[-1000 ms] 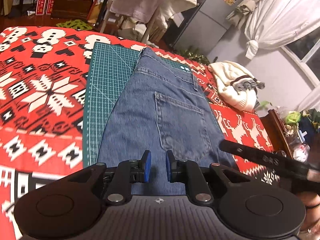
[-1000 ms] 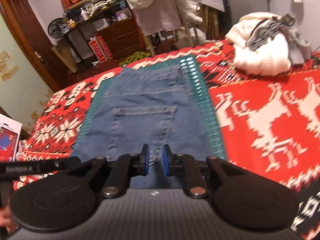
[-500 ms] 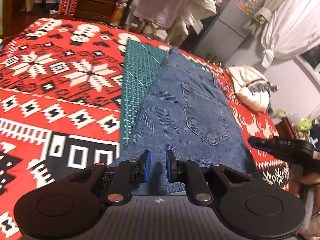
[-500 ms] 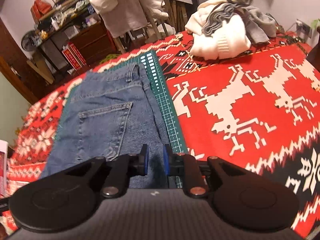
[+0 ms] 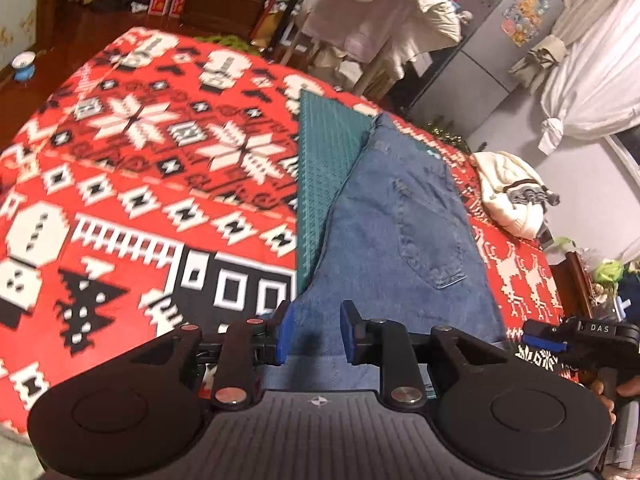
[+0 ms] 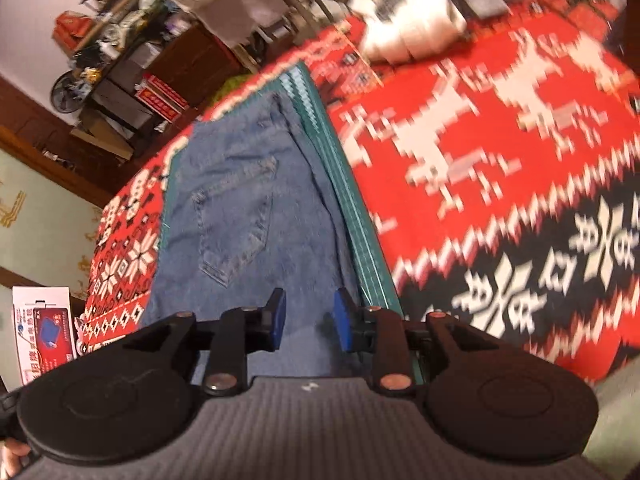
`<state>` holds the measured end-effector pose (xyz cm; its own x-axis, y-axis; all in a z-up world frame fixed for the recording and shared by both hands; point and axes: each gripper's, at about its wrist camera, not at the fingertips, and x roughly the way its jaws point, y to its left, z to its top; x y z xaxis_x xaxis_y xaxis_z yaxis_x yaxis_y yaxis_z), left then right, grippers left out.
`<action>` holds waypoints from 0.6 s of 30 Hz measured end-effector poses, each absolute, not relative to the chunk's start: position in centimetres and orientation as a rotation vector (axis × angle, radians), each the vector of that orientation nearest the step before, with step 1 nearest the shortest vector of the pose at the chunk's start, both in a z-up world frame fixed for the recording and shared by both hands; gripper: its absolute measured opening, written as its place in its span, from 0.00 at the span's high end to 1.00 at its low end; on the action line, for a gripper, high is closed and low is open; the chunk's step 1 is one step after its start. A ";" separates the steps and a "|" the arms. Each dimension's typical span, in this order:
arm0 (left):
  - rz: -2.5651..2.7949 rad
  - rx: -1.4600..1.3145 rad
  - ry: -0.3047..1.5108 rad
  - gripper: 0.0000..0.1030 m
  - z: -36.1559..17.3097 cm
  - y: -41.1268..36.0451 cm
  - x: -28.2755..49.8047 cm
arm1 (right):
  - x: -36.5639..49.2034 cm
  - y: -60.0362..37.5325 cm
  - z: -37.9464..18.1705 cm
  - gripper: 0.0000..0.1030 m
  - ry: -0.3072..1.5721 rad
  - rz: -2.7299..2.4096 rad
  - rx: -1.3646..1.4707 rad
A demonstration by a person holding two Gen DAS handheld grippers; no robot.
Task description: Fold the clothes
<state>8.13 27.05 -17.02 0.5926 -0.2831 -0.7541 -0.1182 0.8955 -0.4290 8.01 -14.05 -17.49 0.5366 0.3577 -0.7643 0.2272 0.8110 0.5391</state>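
Item 1: folded blue denim jeans, lying flat with 1 back pocket facing up. They rest on a dark green gridded cutting mat, which shows as a wide strip along the jeans' left side and a thin strip along their right side in the right wrist view. The near end of the jeans reaches both grippers.

Item 2: red, white and black patterned blanket with snowflake and reindeer motifs, spread under the mat and covering the whole surface.

Item 3: left gripper, black body with 2 blue pads. Jaws stand parted with a clear gap between them, nothing gripped; denim shows through the gap. It sits over the near left part of the jeans.

Item 4: right gripper, same build. Jaws likewise parted and holding nothing, positioned over the near right part of the jeans, close to the mat's right edge. In the left wrist view it appears at the far right, gripped by a hand.

Item 5: cream knitted garment with grey trim, bunched on the blanket well to the right of the jeans; blurred in the right wrist view.

Item 6: cluttered room behind, with clothes draped over a chair.
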 end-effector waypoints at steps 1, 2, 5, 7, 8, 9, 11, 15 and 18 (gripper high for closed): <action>-0.096 -0.484 0.955 0.78 -17.4 27.2 8.2 | 8.0 -14.2 -18.0 0.72 1.027 0.075 0.669; -0.092 -0.499 0.969 0.78 -17.8 27.3 8.2 | 8.0 -14.3 -18.5 0.72 1.033 0.065 0.690; -0.070 -0.534 0.993 0.78 -18.6 27.8 8.5 | 8.2 -14.2 -19.4 0.72 1.035 0.047 0.703; -0.059 -0.554 1.001 0.78 -19.0 28.1 8.6 | 8.5 -14.0 -19.8 0.72 1.031 0.051 0.701; -0.058 -0.565 1.006 0.78 -19.2 28.2 8.6 | 8.5 -13.8 -19.8 0.72 1.023 0.060 0.699; -0.059 -0.572 1.007 0.78 -19.3 28.3 8.5 | 8.6 -13.7 -19.8 0.72 1.018 0.069 0.696; -0.065 -0.601 0.999 0.77 -19.3 28.7 8.4 | 8.7 -13.5 -19.8 0.72 1.020 0.084 0.697; -0.062 -0.674 0.991 0.76 -19.5 29.5 8.2 | 8.8 -13.9 -20.0 0.72 1.036 0.093 0.725; -0.064 -0.678 1.021 0.74 -19.7 29.4 8.3 | 8.9 -13.8 -20.2 0.72 1.051 0.094 0.730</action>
